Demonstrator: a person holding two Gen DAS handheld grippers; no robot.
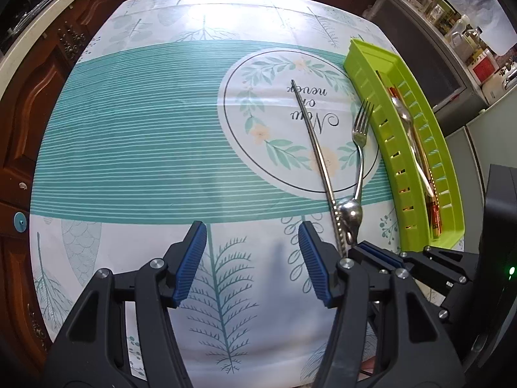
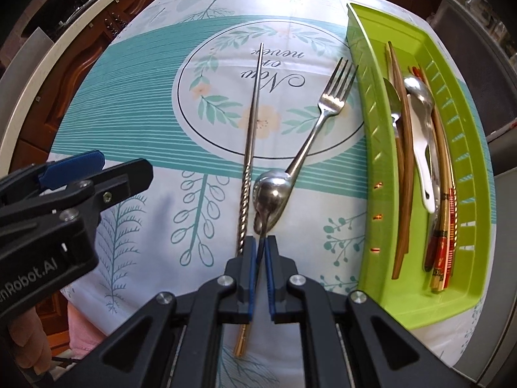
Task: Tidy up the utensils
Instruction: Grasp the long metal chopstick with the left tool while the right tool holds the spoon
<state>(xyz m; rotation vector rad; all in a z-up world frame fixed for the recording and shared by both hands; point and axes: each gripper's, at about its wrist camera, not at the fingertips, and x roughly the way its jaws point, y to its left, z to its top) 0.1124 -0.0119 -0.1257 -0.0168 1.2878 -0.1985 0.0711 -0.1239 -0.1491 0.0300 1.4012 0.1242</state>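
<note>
Pinching the spoon (image 2: 270, 194) by its handle, right tool (image 2: 261, 249) sits nearly closed at the near edge of the desk (image 2: 145, 123). Spoon's long axis runs near-to-far; green tray (image 2: 371, 148) lies right. Left tool (image 1: 252, 245) hangs wide, empty.

The left tongs (image 1: 252, 260) are made of black plastic. Each finger has a long blue pad (image 1: 193, 260) with tiny ridges on it. Round silver screws (image 1: 157, 263) sit on the joints. The right tongs (image 2: 261, 252) look the same: black arms, blue ridged pads (image 2: 250, 274) and shiny silver screws (image 2: 226, 280). White letters on the side of the left tongs read "nRobot.AI". A small green light (image 1: 511, 270) glows on a black part. A bit of the person's skin (image 2: 27, 339) shows at the bottom corner.
</note>
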